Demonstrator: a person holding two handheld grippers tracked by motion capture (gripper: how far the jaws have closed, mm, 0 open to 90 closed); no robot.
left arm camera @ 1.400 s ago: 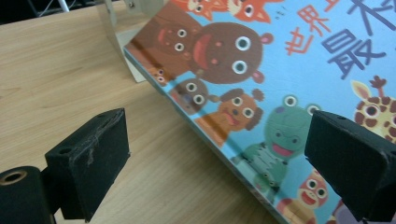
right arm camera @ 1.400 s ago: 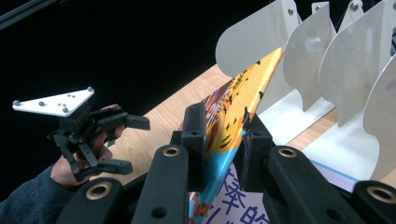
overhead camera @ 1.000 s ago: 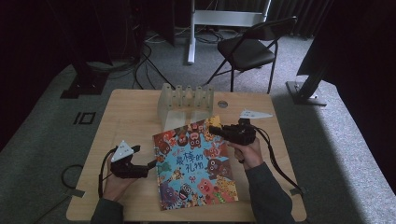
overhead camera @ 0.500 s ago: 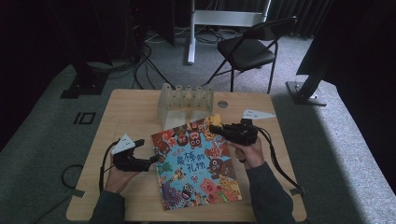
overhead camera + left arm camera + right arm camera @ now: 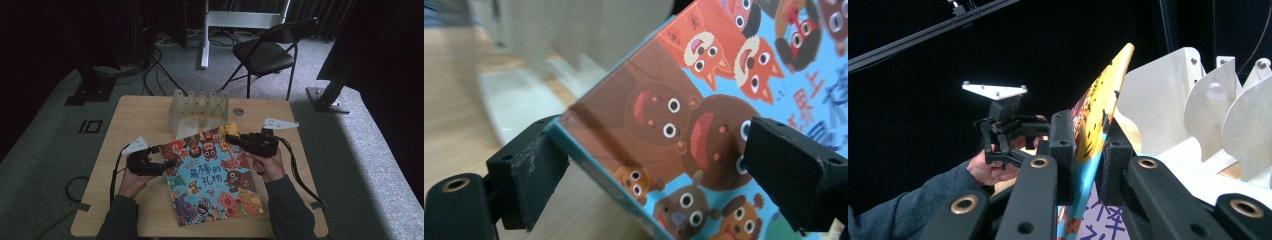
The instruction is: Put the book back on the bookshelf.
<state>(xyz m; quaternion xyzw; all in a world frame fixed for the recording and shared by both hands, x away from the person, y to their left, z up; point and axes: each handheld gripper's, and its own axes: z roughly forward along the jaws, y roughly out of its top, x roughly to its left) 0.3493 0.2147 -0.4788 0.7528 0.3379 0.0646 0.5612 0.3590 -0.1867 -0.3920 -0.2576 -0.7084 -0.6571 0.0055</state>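
A picture book [image 5: 210, 175] with a bright cartoon-animal cover lies on the wooden table [image 5: 150, 112] between the 2 hand-held grippers, its far edge close to a white slotted rack [image 5: 199, 111].

The right gripper [image 5: 231, 140] reaches to the book's far right corner. In the right gripper view its 2 black jaws are pressed against either face of the cover, pinching the book [image 5: 1098, 110], whose corner rises above them, tilted up off the table. Just beyond and to the right of those jaws stand the rack's curved white dividers [image 5: 1198, 105]. Farther off to the left in that view, the left gripper [image 5: 1048, 127] shows with its grey three-cornered plate on top, held by a hand [image 5: 990, 167] in a dark sleeve.

The left gripper [image 5: 172, 162] sits at the book's left edge, near the far left corner. In the left gripper view its jaws stand spread, 1 on each side of the book's corner [image 5: 664, 130]; the left jaw is just beside or touching the teal edge, and the right jaw overlaps the cover's face. I cannot tell whether either jaw presses on it. The pale rack [image 5: 574, 45] is blurred behind that corner.

Beyond the table a black folding chair [image 5: 265, 52] stands on grey carpet.
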